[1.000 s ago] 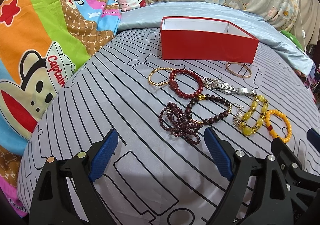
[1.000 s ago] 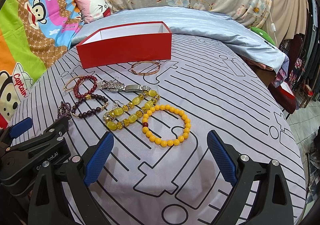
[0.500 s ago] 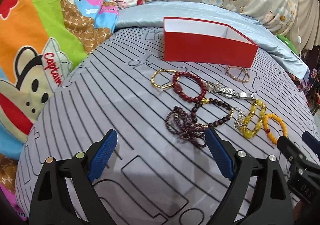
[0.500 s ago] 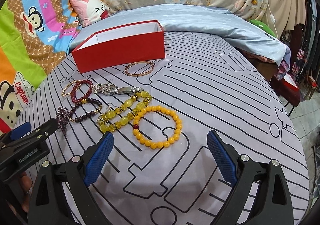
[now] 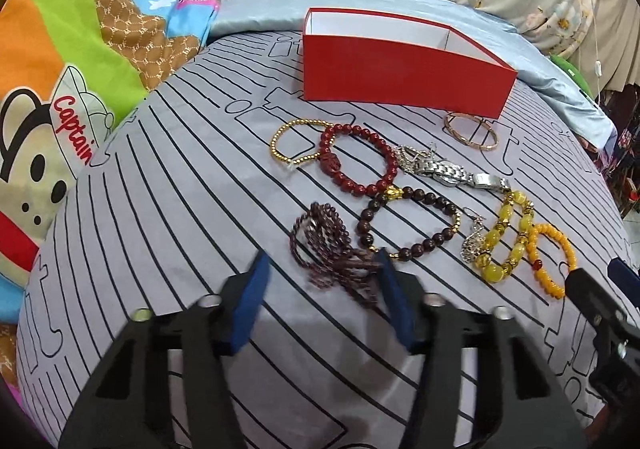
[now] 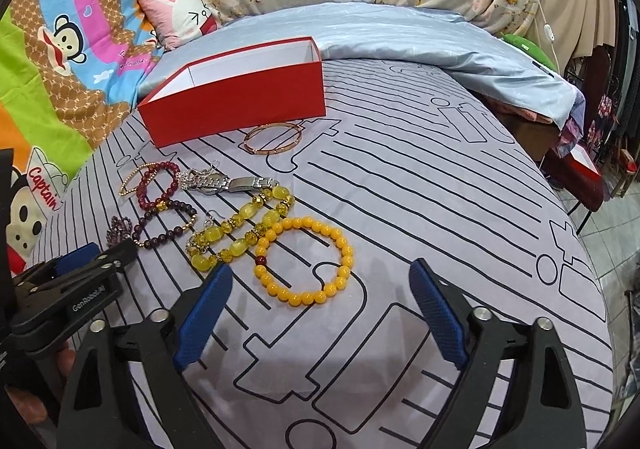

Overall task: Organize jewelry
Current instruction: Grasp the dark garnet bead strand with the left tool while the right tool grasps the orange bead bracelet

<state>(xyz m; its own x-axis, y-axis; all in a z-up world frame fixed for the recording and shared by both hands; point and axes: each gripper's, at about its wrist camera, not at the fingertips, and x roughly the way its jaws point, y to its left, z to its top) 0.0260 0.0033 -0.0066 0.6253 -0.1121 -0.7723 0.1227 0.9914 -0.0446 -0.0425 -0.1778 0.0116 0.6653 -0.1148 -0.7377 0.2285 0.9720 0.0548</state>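
Several bracelets lie on the grey striped bedspread (image 5: 180,209) in front of an open red box (image 5: 400,77) (image 6: 240,105). My left gripper (image 5: 322,289) has its jaws closing around the near end of a dark purple bead bracelet (image 5: 316,233). The strands lie between the blue pads, and I see no pad pressing on them. My right gripper (image 6: 320,289) is wide, its jaws closing a little, with the orange bead bracelet (image 6: 304,297) just ahead of its fingertips and untouched. The left gripper's fingers (image 6: 80,281) show at the left of the right wrist view.
Around them lie a gold bead bracelet (image 5: 280,137), a red bead bracelet (image 5: 390,161), a silver watch (image 5: 448,171), a dark brown bracelet (image 5: 366,217), a yellow crystal bracelet (image 5: 502,217) and a rose-gold bangle (image 6: 273,138). Pillows and a blue quilt (image 6: 400,33) lie behind the box. The bed drops off at the right.
The left gripper has moved forward onto the purple bracelet and its jaws have narrowed by about half. The right gripper has edged nearer the orange bracelet, its jaws slightly narrower.
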